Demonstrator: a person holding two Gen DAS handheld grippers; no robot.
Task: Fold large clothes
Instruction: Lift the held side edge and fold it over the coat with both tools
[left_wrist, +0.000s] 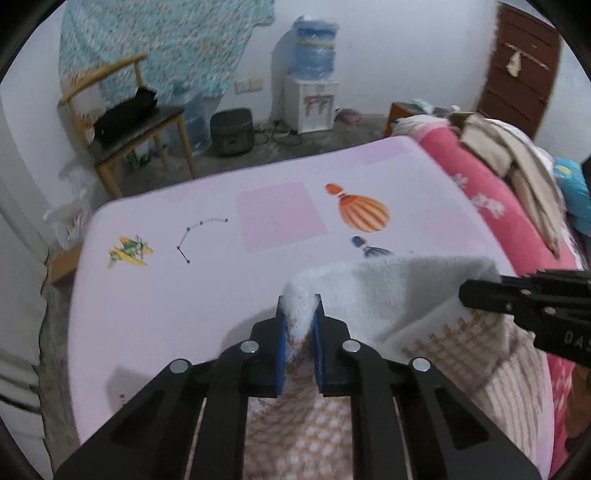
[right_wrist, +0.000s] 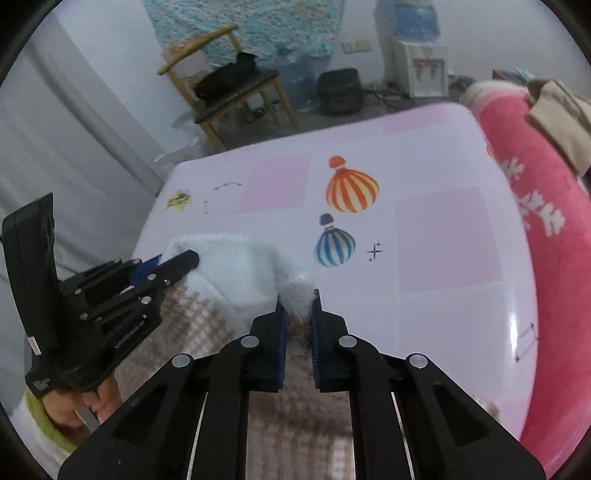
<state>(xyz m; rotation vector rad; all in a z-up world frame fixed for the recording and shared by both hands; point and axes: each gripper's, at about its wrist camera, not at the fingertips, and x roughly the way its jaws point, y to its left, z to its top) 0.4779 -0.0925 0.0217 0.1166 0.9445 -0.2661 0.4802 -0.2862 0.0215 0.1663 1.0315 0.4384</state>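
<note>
Knit sweater lies on the pink sheet, just below the blue balloon print; I've got left gripper and right gripper both clamped on its white hem. Next, I carry it over evenly.

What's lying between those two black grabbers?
The white top edge of the knitted garment spans from the left gripper to the right gripper, seen from the right wrist.

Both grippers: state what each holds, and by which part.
Left gripper and right gripper each pinch the white-and-tan knit garment at its white edge, one at each end.
</note>
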